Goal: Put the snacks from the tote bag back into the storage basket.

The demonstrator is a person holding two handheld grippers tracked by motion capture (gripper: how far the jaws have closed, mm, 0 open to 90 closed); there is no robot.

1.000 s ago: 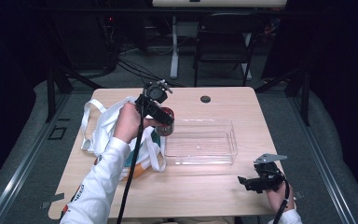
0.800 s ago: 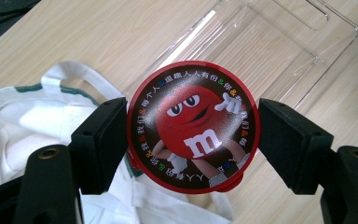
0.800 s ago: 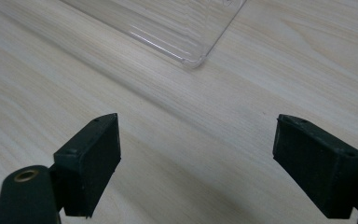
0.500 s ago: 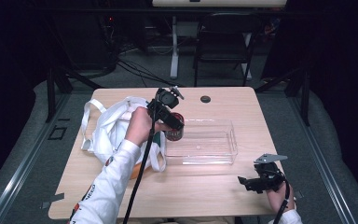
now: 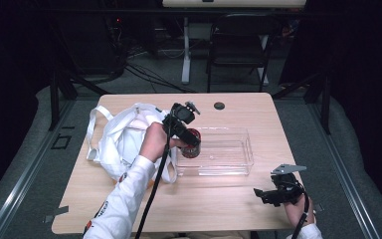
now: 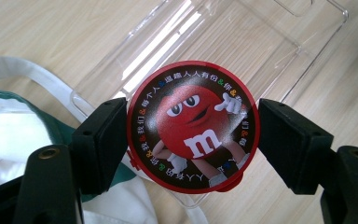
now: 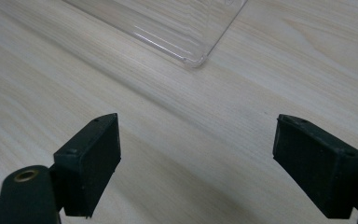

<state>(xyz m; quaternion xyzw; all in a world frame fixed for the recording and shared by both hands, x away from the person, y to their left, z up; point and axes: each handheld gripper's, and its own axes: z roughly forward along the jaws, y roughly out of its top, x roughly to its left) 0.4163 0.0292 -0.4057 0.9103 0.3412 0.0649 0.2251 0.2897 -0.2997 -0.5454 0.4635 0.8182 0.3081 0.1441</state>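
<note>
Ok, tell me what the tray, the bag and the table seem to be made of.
Tray: clear hard plastic, glossy; the wood shows through it, with bright glints. Bag: soft white cloth, probably; it folds and creases. Table: pale wood or wood-look laminate, matt, grained.

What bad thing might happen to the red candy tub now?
The left gripper pinches the round M&M's tub only at its curved sides, so it might slip and drop. It hangs over the clear plastic tray's near-left corner, so it might catch the rim or land on the white tote bag instead.
</note>
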